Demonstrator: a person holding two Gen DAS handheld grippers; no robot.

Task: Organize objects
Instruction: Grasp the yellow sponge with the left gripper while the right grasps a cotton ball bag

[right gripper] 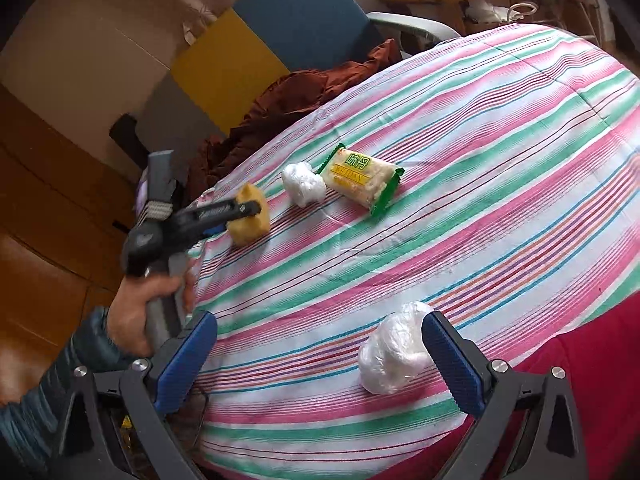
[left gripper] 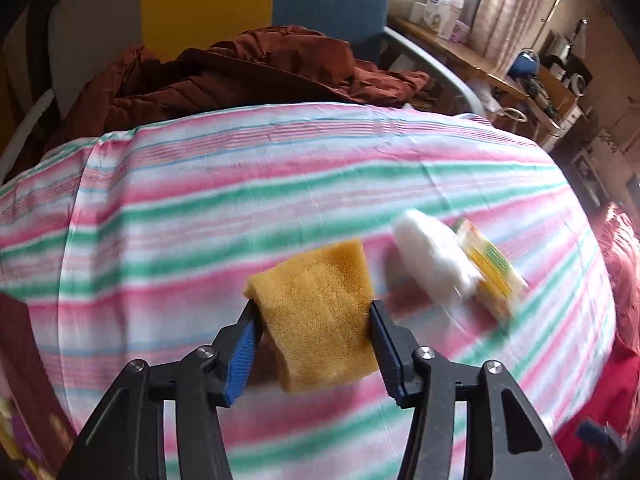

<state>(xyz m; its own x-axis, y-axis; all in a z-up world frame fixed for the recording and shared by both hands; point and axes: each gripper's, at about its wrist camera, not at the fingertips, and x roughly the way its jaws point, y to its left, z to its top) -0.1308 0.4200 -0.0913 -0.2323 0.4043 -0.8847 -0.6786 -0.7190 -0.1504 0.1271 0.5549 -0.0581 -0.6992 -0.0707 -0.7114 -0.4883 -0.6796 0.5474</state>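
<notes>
Blue-padded left claw (left gripper: 316, 334) pinches a yellow sponge (left gripper: 316, 316) by its two side edges, holding it near the left edge of the striped cloth (left gripper: 240, 200) that covers the worktop. Just beyond lie a white plastic wad (left gripper: 434, 256) and a yellow-green snack packet (left gripper: 494, 272), touching each other. The right claw (right gripper: 320, 364) stands spread, empty, with a second crumpled plastic wad (right gripper: 394, 354) beside its right pad; whether they touch cannot be told. Risks: soft foam may compress and slip or twist out of so shallow a pinch; set down too close to the cloth's edge, the sponge could drop off; a careless release could nudge the light wad and packet out of line.
</notes>
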